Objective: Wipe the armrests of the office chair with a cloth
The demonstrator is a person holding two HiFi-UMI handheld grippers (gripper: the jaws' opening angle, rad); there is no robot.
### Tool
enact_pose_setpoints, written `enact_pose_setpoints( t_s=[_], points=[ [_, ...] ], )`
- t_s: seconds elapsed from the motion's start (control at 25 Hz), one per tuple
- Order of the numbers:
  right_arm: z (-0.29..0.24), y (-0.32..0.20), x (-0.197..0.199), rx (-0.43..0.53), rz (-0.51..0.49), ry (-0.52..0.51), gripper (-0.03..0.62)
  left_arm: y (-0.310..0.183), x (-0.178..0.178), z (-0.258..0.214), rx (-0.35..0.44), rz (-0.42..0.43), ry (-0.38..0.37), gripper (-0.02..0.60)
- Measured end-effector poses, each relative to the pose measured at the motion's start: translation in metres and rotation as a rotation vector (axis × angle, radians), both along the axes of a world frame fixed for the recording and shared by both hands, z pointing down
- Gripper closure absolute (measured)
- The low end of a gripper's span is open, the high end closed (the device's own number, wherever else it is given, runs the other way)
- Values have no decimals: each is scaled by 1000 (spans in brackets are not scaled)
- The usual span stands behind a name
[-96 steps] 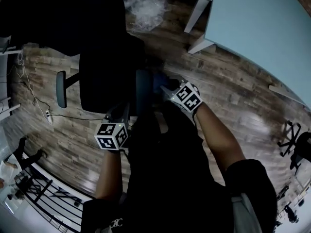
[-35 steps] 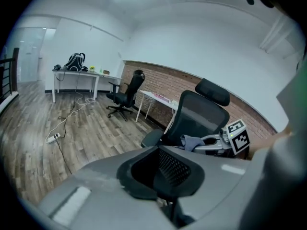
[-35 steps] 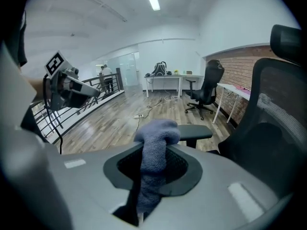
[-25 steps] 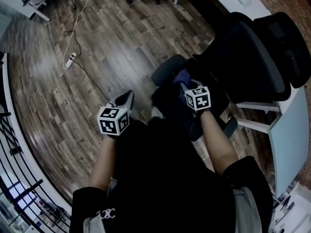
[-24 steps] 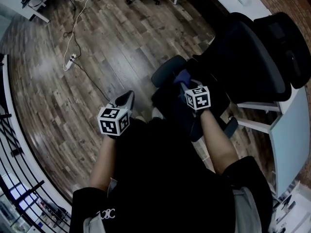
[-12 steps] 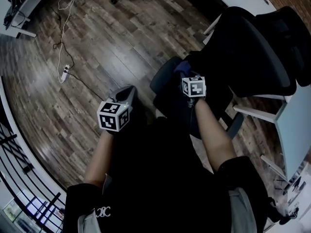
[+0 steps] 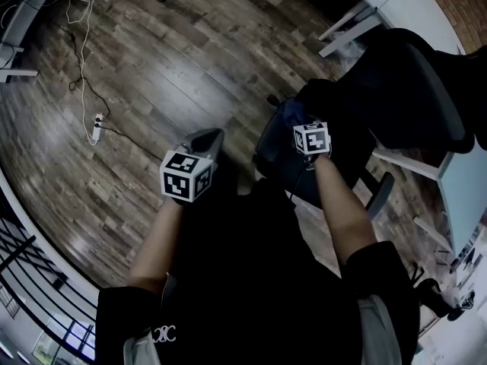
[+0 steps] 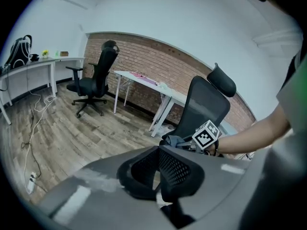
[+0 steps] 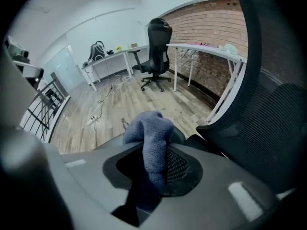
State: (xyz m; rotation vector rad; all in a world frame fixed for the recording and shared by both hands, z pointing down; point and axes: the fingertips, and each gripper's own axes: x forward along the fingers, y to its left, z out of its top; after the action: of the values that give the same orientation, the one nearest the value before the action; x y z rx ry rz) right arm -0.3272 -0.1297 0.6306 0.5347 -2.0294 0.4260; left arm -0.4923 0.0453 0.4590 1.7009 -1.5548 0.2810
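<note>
In the head view my right gripper (image 7: 299,117) is shut on a blue-grey cloth (image 7: 288,112) and rests over the near armrest (image 7: 274,144) of the black office chair (image 7: 411,90). The chair's other armrest (image 7: 382,193) sticks out to the right of my forearm. The right gripper view shows the cloth (image 9: 148,128) bunched and hanging between the jaws of the right gripper (image 9: 151,164), with the mesh chair back (image 9: 276,119) close on the right. My left gripper (image 7: 212,136) hangs over the floor left of the chair. The left gripper (image 8: 157,169) is shut with nothing in it.
Wooden floor (image 7: 152,74) lies to the left, with a power strip and cable (image 7: 95,124) on it. A white table's legs (image 7: 350,25) stand behind the chair. A second black chair (image 8: 96,75) and long white desks (image 8: 144,80) line the brick wall.
Since 3.8 s ago I have gone round the chair to its other side. Over the last second the right gripper keeps the cloth on the armrest; the left gripper stays off the chair.
</note>
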Motion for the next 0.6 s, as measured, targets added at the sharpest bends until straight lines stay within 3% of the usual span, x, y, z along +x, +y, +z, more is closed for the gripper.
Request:
enact_pose_setpoints(
  t_s=[0.28, 0.6],
  points=[
    [5, -62, 6, 50, 125, 32, 501, -5, -23, 16, -18, -21, 30, 575],
    [8, -63, -35, 64, 46, 35, 503, 7, -29, 29, -35, -74, 48, 575]
  ],
)
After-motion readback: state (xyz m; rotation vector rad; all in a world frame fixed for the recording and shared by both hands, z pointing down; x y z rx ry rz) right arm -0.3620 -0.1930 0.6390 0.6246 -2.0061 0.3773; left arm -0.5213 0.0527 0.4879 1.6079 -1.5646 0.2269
